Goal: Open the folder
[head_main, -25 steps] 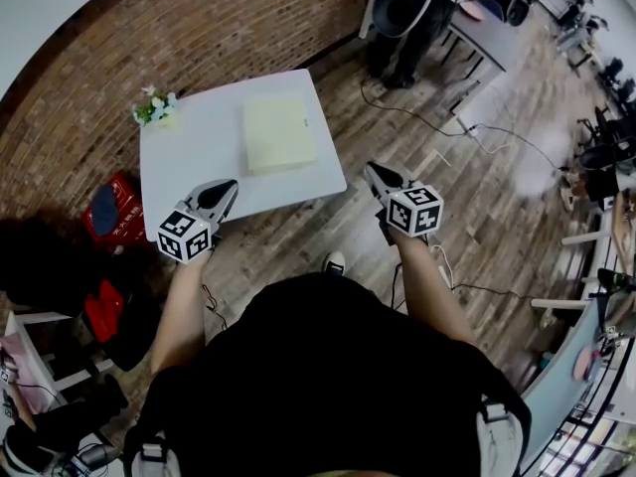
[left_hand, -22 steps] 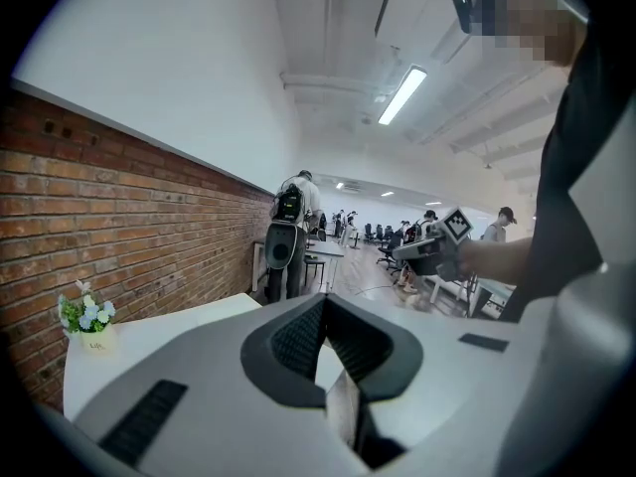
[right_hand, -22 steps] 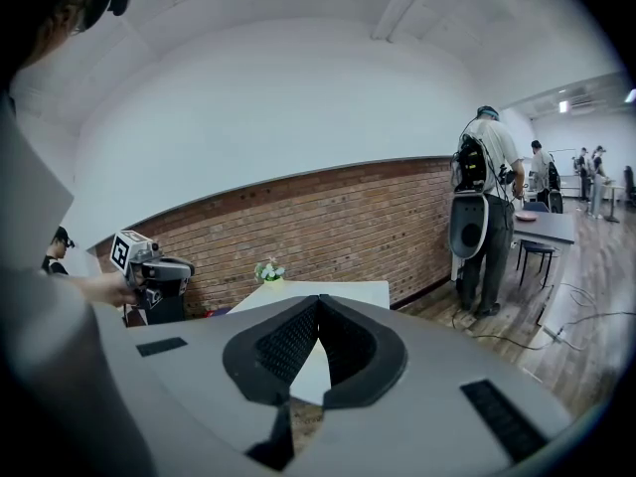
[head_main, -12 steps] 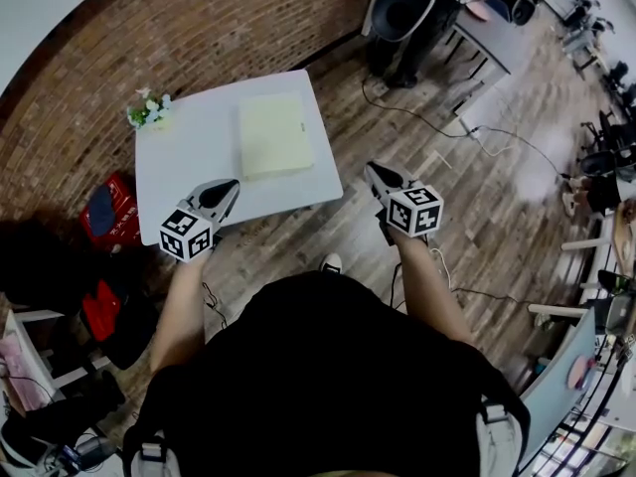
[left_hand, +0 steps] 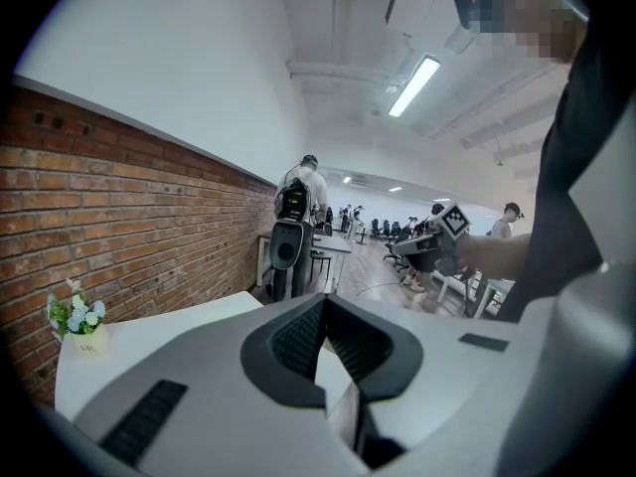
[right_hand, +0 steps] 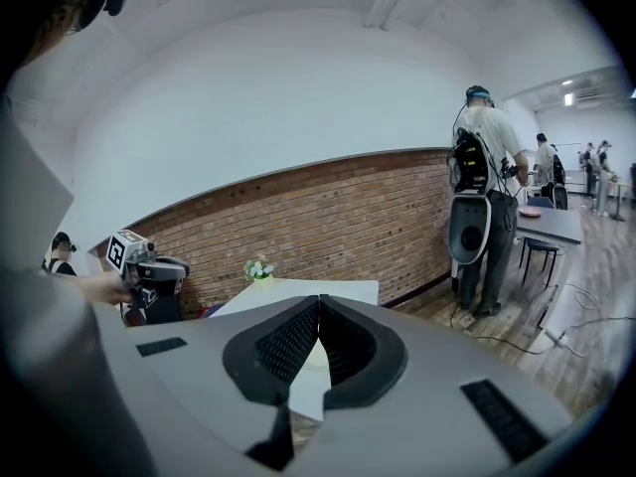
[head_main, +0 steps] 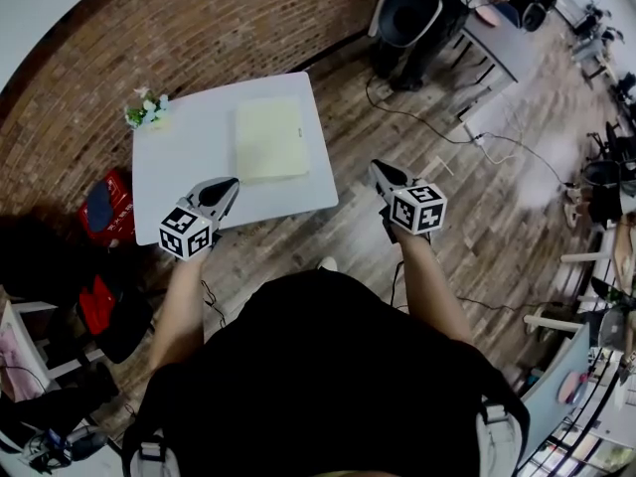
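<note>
A pale yellow folder [head_main: 269, 138] lies flat and closed on the white table [head_main: 179, 167], toward its right half. My left gripper [head_main: 230, 185] hovers over the table's near edge, short of the folder, with its jaws shut and empty. Off the table's right corner, my right gripper [head_main: 377, 167] hangs over the wooden floor, also shut and empty. In the left gripper view the jaws [left_hand: 323, 302] meet, with the table [left_hand: 149, 338] beyond. In the right gripper view the jaws [right_hand: 318, 301] touch at the tip, with the table [right_hand: 298, 288] ahead.
A small pot of flowers [head_main: 147, 109] stands at the table's far left corner. A brick wall [head_main: 199, 28] runs behind. Red bags [head_main: 104, 212] lie on the floor to the left. A person with a backpack [right_hand: 482, 167], desks and floor cables [head_main: 467, 127] are at the right.
Both grippers have come a little closer to the table, which has drifted slightly left in the head view. Both stay shut and the folder has not moved.
</note>
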`<state>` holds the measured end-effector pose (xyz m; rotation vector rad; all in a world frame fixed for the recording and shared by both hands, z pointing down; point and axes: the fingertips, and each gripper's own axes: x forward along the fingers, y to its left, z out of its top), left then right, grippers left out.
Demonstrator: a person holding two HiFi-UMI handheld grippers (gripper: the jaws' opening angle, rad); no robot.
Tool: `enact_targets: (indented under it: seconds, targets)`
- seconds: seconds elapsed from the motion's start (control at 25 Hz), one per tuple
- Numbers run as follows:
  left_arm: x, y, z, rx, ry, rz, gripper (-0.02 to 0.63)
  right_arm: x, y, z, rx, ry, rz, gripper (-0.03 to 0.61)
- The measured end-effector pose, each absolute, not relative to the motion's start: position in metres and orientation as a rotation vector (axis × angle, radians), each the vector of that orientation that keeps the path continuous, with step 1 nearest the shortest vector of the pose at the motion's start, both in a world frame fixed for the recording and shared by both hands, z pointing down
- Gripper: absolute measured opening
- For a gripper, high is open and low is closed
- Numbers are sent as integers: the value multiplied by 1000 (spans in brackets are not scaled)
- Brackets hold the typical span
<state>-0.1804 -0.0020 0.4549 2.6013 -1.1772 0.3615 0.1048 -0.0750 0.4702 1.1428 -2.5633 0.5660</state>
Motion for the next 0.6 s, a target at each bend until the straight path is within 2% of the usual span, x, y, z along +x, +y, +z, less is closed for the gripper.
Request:
enact_targets:
  seconds: [0.6]
  targets:
    - [-137,-35,460,2556,-1219,403,12,142,-123,478,1061,-2591,572,23]
